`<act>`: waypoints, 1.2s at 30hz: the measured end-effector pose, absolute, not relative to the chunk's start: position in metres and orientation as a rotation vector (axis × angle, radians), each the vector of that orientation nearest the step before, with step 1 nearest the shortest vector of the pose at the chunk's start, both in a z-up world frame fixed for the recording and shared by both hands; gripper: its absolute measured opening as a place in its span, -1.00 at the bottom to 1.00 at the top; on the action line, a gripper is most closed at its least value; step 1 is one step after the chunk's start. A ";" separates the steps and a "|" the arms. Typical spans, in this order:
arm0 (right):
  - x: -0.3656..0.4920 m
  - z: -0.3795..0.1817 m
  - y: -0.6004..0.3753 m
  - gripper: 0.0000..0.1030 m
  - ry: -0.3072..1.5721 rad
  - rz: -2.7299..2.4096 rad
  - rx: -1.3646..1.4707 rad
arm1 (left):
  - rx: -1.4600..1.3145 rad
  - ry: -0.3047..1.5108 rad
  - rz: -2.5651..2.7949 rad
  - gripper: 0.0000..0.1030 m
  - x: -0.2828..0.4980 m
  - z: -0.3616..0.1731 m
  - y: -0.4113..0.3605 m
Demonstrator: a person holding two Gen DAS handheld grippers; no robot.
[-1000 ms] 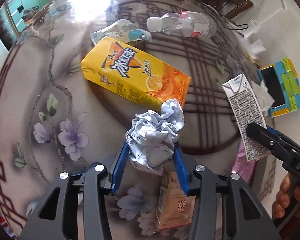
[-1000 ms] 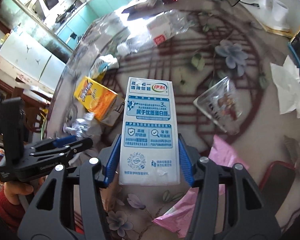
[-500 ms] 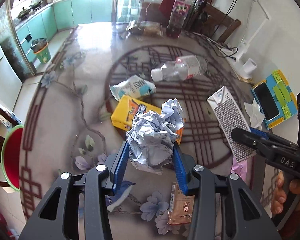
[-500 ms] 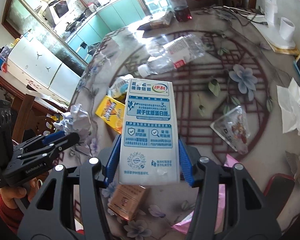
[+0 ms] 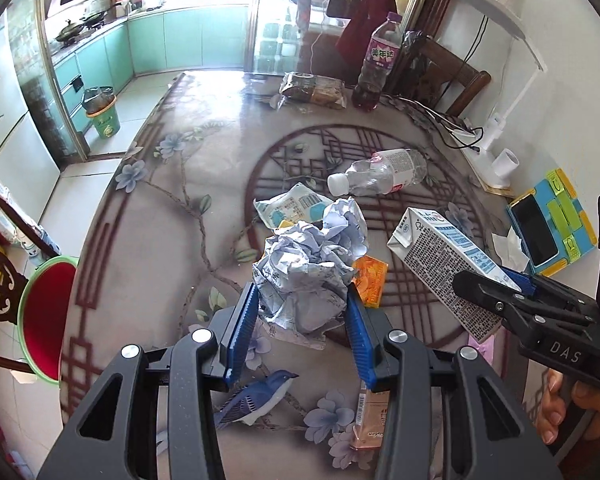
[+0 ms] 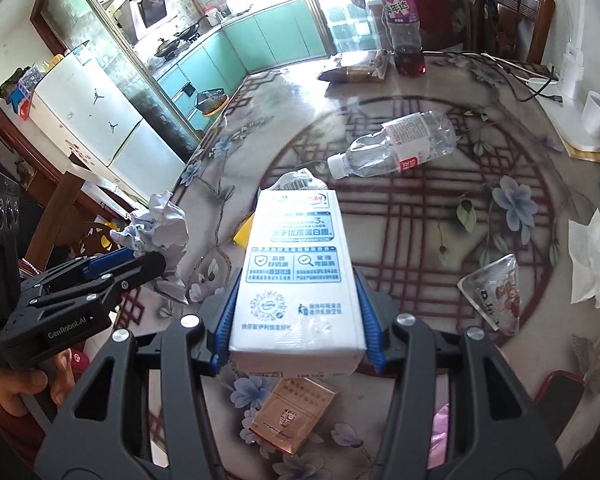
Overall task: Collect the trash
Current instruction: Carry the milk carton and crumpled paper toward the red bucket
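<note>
Trash in hand: crumpled paper ball [image 5: 312, 272] and white milk carton [image 6: 296, 272], both lifted clear above the table [image 5: 160, 208].
Left gripper [image 5: 300, 320]: blue pads pinch the paper ball from both sides; the ball bulges out past the fingertips.
Right gripper [image 6: 296, 320]: blue pads clamp the lower end of the carton, which sticks straight out ahead, printed face up.
Hands: a person's hand [image 5: 572, 408] shows under the right gripper's handle; the other hand [image 6: 24, 384] shows under the left one.
Trash left on the table: clear plastic bottle [image 5: 380, 172] lying on its side near the middle; soft white-and-blue pouch [image 5: 292, 208] just beside it; yellow-orange drink carton [image 5: 370, 284], mostly hidden behind the paper ball; brown cigarette pack [image 6: 292, 416] near the front edge; clear wrapper [image 6: 492, 292] and white tissue [image 6: 588, 256] off to the right; pink bag [image 6: 440, 432], only a corner visible.
Possible bins: green bin [image 5: 102, 114] on the kitchen floor, well apart from the table; green-rimmed red basin [image 5: 48, 316] just beside the table's left edge. Which one takes the trash cannot be told.
Progress, as a judgement: early. Two pieces are picked up but not dropped anywhere; at least six more lie on the table.
Other items: tall purple-labelled bottle [image 5: 374, 68] standing upright at the far edge, probably not trash.
</note>
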State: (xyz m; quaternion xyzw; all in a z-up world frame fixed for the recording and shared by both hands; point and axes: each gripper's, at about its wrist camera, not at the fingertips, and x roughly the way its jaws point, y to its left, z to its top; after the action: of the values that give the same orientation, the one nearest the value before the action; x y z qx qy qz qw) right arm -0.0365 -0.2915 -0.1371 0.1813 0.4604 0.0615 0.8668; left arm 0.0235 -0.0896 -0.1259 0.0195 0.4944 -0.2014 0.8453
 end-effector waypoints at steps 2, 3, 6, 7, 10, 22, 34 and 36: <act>-0.038 -0.140 -0.289 -0.03 0.971 0.131 0.378 | 0.036 1.049 -0.422 -0.21 0.023 -0.127 -0.087; -0.038 -0.142 -0.289 -0.03 0.975 0.131 0.375 | 0.034 1.049 -0.422 -0.21 0.022 -0.128 -0.086; -0.036 -0.156 -0.284 -0.03 1.020 0.120 0.343 | 0.028 1.050 -0.422 -0.21 0.021 -0.130 -0.085; -0.035 -0.166 -0.283 -0.03 1.048 0.115 0.337 | 0.027 1.052 -0.423 -0.21 0.021 -0.130 -0.085; -0.034 -0.194 -0.278 -0.02 1.138 0.093 0.294 | 0.028 1.055 -0.423 -0.21 0.019 -0.131 -0.084; -0.030 -0.240 -0.285 0.42 1.253 0.037 0.297 | 0.022 1.080 -0.401 -0.20 0.017 -0.140 -0.077; -0.042 -0.220 -0.305 -0.30 1.159 -0.021 0.339 | 0.029 1.068 -0.402 -0.20 0.016 -0.133 -0.077; -0.044 -0.206 -0.309 -0.30 1.123 -0.018 0.356 | 0.034 1.058 -0.401 -0.20 0.016 -0.130 -0.076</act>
State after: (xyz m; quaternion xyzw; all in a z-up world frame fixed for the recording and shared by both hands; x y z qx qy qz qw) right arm -0.0441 -0.3093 -0.2061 0.1680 0.5297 -0.0085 0.8314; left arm 0.0160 -0.0764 -0.1305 0.0159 0.5013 -0.1899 0.8440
